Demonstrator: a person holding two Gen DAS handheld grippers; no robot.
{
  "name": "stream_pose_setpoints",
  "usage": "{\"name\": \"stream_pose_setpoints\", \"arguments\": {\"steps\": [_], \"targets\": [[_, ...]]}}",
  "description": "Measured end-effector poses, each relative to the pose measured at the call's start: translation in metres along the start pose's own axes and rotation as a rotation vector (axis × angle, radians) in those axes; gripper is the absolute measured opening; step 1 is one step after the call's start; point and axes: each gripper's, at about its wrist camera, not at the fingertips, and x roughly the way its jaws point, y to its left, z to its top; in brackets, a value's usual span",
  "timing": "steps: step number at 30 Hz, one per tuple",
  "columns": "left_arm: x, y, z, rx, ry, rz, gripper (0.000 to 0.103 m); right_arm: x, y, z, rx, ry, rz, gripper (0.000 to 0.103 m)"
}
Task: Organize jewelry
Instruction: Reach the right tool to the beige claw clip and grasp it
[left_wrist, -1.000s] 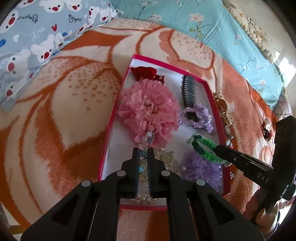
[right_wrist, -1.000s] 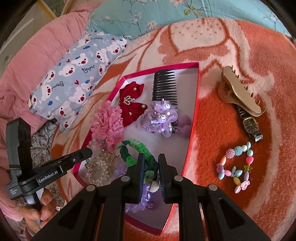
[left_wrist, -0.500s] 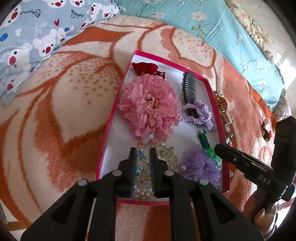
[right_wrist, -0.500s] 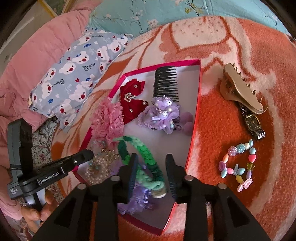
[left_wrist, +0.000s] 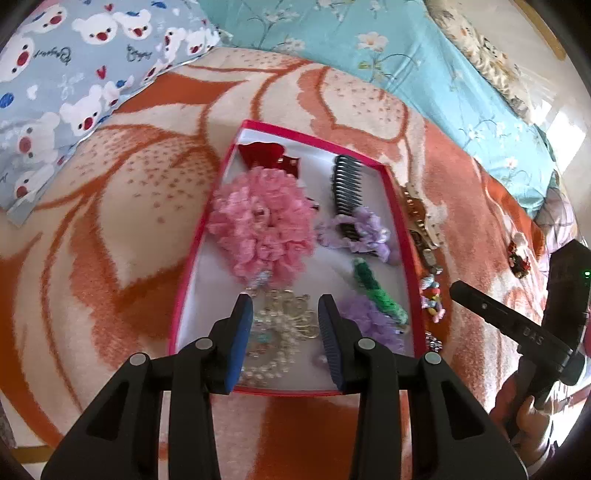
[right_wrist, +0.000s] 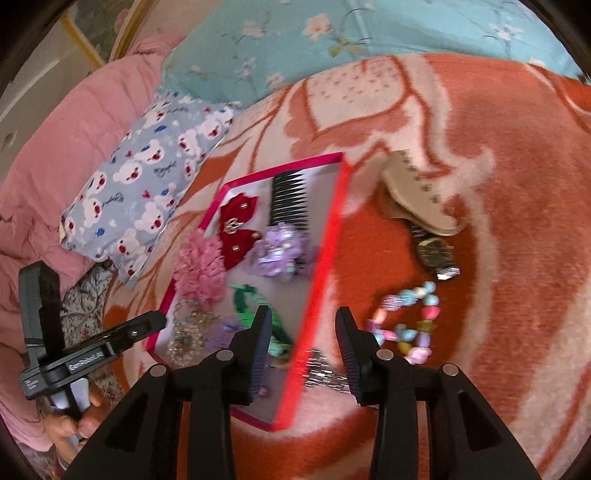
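A bed spread with an orange-and-cream fleece blanket (left_wrist: 122, 206) filled both views, a bear-print pillow (right_wrist: 144, 192) and a turquoise floral sheet (left_wrist: 388, 48) behind it. On the blanket sat the red-rimmed tray (left_wrist: 400, 236), already holding a pink lace scrunchie (left_wrist: 260, 229), a red bow clip (right_wrist: 236, 229), a black comb (right_wrist: 288, 199), a lilac flower clip (right_wrist: 277, 247) and a purple scrunchie (left_wrist: 365, 321).

A second before, the left gripper (left_wrist: 286, 317) had been clamped on a pearl-and-bead piece and the right gripper (right_wrist: 303, 332) on the green braided band (left_wrist: 376, 291). Now both pairs of jaws stood wide apart and empty. The pearl and gold jewelry (left_wrist: 280, 332) lay heaped in the tray's near corner, directly under the left jaws, and the green band lay on the tray floor between the lilac clip and the purple scrunchie. So two pieces had been dropped into the tray almost together.

The right gripper had also swung rightward: its jaws straddled the tray's right rim, with a silver bracelet (right_wrist: 325, 373) lying on the blanket just outside it. Further out, still unsorted, lay the pastel bead bracelet (right_wrist: 406, 325), a wristwatch (right_wrist: 436, 254) and a beige claw clip (right_wrist: 417, 203). Judging by that, the silver bracelet looked the likeliest next pickup, and roughly a third of the sorting remained.
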Motion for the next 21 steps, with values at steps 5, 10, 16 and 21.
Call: {"name": "stream_pose_setpoints", "arguments": {"steps": [5, 10, 16, 21], "targets": [[-0.002, -0.018, 0.000, 0.035, 0.002, -0.016, 0.035, -0.014, -0.026, -0.004, 0.038, -0.014, -0.030, 0.038], [-0.004, -0.034, 0.002, 0.056, 0.004, -0.033, 0.035, -0.023, -0.043, -0.008, 0.063, -0.019, -0.053, 0.038], [-0.005, -0.061, -0.003, 0.110, 0.016, -0.070, 0.035, -0.031, -0.055, -0.007, 0.082, -0.031, -0.066, 0.038], [-0.005, -0.102, -0.016, 0.188, 0.052, -0.173, 0.035, -0.038, -0.062, -0.003, 0.085, -0.043, -0.071, 0.039]]}}
